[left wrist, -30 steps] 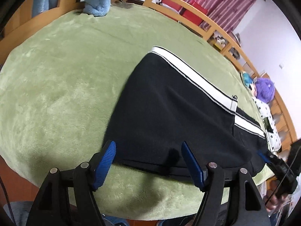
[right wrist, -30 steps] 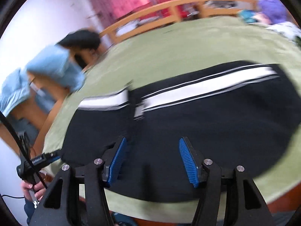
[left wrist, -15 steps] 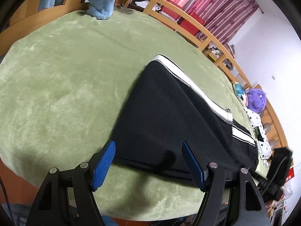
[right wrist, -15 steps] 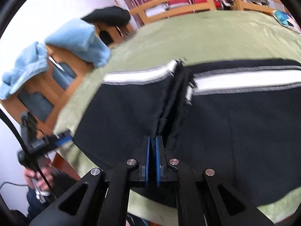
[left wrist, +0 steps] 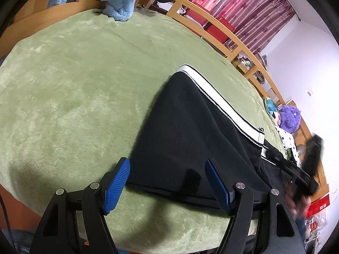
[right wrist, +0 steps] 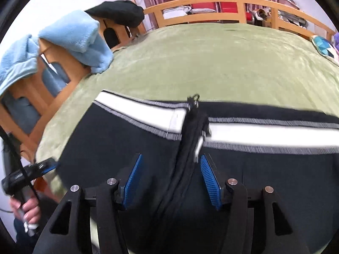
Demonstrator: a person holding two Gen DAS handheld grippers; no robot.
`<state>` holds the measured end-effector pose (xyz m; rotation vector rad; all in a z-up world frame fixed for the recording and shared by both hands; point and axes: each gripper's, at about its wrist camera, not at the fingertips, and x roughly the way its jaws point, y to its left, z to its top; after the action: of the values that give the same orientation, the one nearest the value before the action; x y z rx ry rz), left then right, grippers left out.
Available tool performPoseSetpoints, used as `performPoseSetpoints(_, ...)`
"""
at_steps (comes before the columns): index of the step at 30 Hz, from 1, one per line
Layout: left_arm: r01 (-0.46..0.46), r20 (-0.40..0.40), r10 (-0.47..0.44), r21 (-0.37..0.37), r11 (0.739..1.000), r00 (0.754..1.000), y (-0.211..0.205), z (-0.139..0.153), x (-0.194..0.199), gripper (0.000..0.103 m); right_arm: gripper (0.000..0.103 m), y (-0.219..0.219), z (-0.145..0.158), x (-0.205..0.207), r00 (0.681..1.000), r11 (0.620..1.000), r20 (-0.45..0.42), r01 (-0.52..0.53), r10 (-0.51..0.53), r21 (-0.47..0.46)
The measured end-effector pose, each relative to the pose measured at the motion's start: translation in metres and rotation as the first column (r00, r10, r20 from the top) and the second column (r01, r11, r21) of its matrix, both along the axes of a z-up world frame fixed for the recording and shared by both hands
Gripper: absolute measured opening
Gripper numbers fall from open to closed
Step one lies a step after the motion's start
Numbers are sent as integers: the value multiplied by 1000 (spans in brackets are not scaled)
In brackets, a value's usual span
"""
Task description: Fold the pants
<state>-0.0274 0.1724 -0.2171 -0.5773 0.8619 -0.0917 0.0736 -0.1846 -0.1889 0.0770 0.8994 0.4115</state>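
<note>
Left gripper (left wrist: 167, 183) spread wide, blue pads on either side of the near hem of the black pants (left wrist: 190, 139), gripping nothing. Right gripper (right wrist: 171, 180) likewise parted, pads flanking a raised ridge of black cloth that runs up the middle of the garment; not clamped on it. Pants (right wrist: 131, 148) flat on the green blanket (left wrist: 84, 84), close to the bed's near edge, with a bare strip of blanket showing between hem and edge in the left wrist view. White side stripe (right wrist: 264, 135) along the garment's far side, edged with grey stitching, broken at the ridge where a zipper pull (right wrist: 195, 99) sticks up. Beyond the pants, open green blanket up to the far edge. At the left far corner, a light blue towel (right wrist: 84, 40) draped over the wooden bed frame (right wrist: 203, 6), a dark garment (right wrist: 118, 12) beside it. Past the far rail, red-patterned curtains (left wrist: 243, 8). At the right end of the bed, a purple plush toy (left wrist: 289, 118) and a patterned cushion (right wrist: 324, 46).
</note>
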Motion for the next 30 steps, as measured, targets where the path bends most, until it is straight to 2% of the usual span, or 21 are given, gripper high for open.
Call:
performPoseSetpoints(3,-11,-16,11,-2,1000,1000,3,-4,1,71,54,-3,-22,37,996,999,-82,40,-41,-11)
performPoseSetpoints(4,-17,-21,17,-4,1000,1000,4,-5,1,71,37,-4,-33,49,990,998,-132,56,-56,2)
performPoseSetpoints(5,-23,-23,22,-8,1000,999,6,-6,1,71,29,-4,-42,58,983,998,-175,56,-49,36)
performPoseSetpoints(6,-27,-23,26,-12,1000,999,7,-6,1,71,19,-7,-44,62,984,996,-168,67,-55,62)
performPoseSetpoints(7,-32,-17,31,-18,999,999,9,-6,1,71,17,-11,-41,60,987,994,-152,61,-47,90)
performPoseSetpoints(9,-33,4,33,-28,999,999,10,-4,0,71,17,-32,-28,59,993,971,-111,55,-30,232)
performPoseSetpoints(10,-27,8,27,-33,999,1000,9,-4,2,71,17,-39,-27,61,992,962,-119,70,-39,263)
performPoseSetpoints(11,-20,3,20,-38,999,1000,7,-5,3,71,18,-42,-30,64,988,966,-140,92,-59,243)
performPoseSetpoints(12,-15,-5,15,-41,999,1000,5,-7,5,71,23,-40,-36,66,985,974,-155,101,-70,202)
performPoseSetpoints(14,3,-30,-5,-56,998,1000,3,-11,8,71,26,-30,-52,69,977,991,-208,81,-57,108)
performPoseSetpoints(16,24,-46,-28,-80,996,999,3,-17,10,71,38,-31,-44,61,983,993,-176,71,-54,93)
performPoseSetpoints(17,24,-53,-29,-91,996,998,3,-20,10,71,41,-35,-37,52,984,993,-160,88,-76,72)
performPoseSetpoints(19,16,-55,-22,-115,993,998,5,-25,11,71,42,-42,-23,25,988,989,-113,114,-103,94)
performPoseSetpoints(22,-1,-57,-9,-173,985,998,8,-28,15,70,49,-46,-6,-21,997,988,-49,62,-56,140)
performPoseSetpoints(24,-19,-64,6,-201,979,998,9,-31,18,70,49,-39,-13,-48,999,993,-48,21,-15,116)
performPoseSetpoints(27,-31,-77,16,-191,981,997,4,-31,23,70,49,-33,-48,-75,996,997,-91,11,-5,72)
performPoseSetpoints(29,-45,-89,30,-168,985,996,-3,-29,27,69,49,-26,-53,-84,999,999,-33,21,-20,42)
performPoseSetpoints(30,-52,-94,38,-142,989,995,-7,-28,29,68,49,-23,-51,-85,999,999,-31,26,-25,32)
